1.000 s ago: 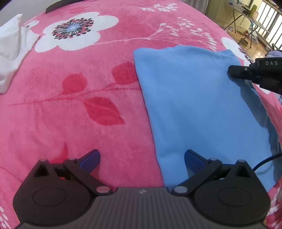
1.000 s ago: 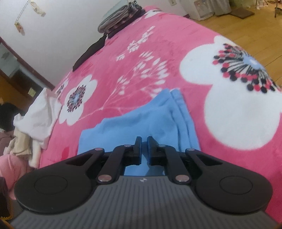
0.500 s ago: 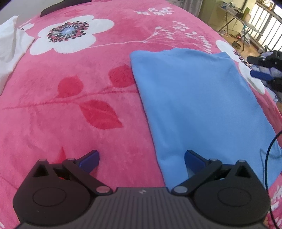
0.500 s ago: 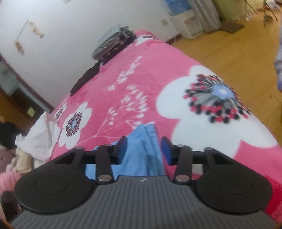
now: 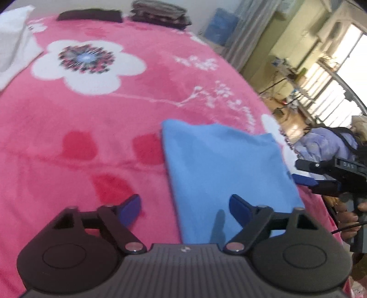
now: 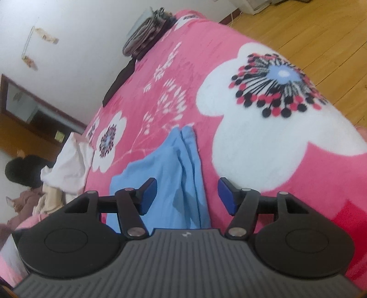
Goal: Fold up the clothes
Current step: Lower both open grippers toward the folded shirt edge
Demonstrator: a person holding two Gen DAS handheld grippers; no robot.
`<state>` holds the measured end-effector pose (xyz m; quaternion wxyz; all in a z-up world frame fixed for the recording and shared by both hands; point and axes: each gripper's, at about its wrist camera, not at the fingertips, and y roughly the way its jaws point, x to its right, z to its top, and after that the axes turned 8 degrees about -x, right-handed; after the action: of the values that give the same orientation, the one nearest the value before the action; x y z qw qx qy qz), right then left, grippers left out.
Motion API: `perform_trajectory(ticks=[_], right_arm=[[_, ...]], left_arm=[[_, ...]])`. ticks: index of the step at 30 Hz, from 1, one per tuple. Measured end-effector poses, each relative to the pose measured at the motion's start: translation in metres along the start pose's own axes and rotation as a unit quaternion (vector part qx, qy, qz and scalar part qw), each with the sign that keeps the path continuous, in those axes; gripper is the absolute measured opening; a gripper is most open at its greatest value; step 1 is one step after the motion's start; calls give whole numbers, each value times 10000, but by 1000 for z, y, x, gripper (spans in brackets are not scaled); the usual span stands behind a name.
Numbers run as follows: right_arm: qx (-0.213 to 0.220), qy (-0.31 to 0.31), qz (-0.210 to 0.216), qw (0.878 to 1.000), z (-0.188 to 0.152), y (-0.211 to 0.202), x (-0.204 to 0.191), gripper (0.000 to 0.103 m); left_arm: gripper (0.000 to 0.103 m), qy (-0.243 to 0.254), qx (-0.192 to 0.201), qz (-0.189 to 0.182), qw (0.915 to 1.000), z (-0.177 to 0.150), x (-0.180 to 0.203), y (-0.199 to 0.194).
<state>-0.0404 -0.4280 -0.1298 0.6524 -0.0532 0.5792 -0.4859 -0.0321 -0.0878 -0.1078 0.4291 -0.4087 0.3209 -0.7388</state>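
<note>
A light blue garment point(image 5: 227, 174) lay flat on a bed covered by a pink blanket point(image 5: 91, 128) printed with large white flowers, already folded into a neat upright rectangle with its layered edges stacked along the right side. The left gripper point(image 5: 184, 204) hovered just above the garment's near left corner, its blue-padded jaws spread with nothing between them but blanket and cloth below; they had just been closing a little. The right gripper point(image 6: 188, 194), held in a hand at the garment's right edge, stood with its jaws parted over the stacked folds, gripping nothing; they had just been opening, so the cloth appeared to be freshly let go. At the far end of the bed sat a folded stack of dark clothes point(image 5: 160, 13) beside a flat dark piece point(image 5: 89, 16), while a heap of white cloth point(image 6: 68, 165) waited at the left side. Judging by this, the blue piece looked finished or needed one more fold across, with the white heap likely left to do. A seated person point(image 6: 25, 176) was visible beyond the bed.
</note>
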Motion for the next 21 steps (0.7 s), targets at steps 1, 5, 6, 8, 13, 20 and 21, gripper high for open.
perform_trajectory(ticks=[1, 5, 6, 8, 13, 20, 21], right_arm=[[-39, -26, 35, 10000, 1, 2, 0, 59], [-157, -126, 123, 9997, 12, 12, 0, 59], [-165, -125, 172, 9996, 16, 15, 0, 59], [-170, -117, 282, 9994, 26, 22, 1, 59], [-279, -105, 515, 9982, 42, 36, 5, 59], [-636, -148, 991, 9929, 27, 28, 16, 59], [-649, -163, 1021, 9925, 27, 28, 17, 59]], left_arm=[[65, 103, 1, 34, 9999, 2, 1, 4], [49, 138, 124, 71, 9998, 15, -5, 20], [49, 82, 152, 5, 9999, 20, -8, 23], [49, 23, 176, -95, 9998, 27, -13, 28], [47, 50, 182, -243, 9995, 31, -16, 33], [39, 108, 47, -415, 9991, 15, -21, 25], [39, 135, 34, -425, 9990, 17, -21, 27]])
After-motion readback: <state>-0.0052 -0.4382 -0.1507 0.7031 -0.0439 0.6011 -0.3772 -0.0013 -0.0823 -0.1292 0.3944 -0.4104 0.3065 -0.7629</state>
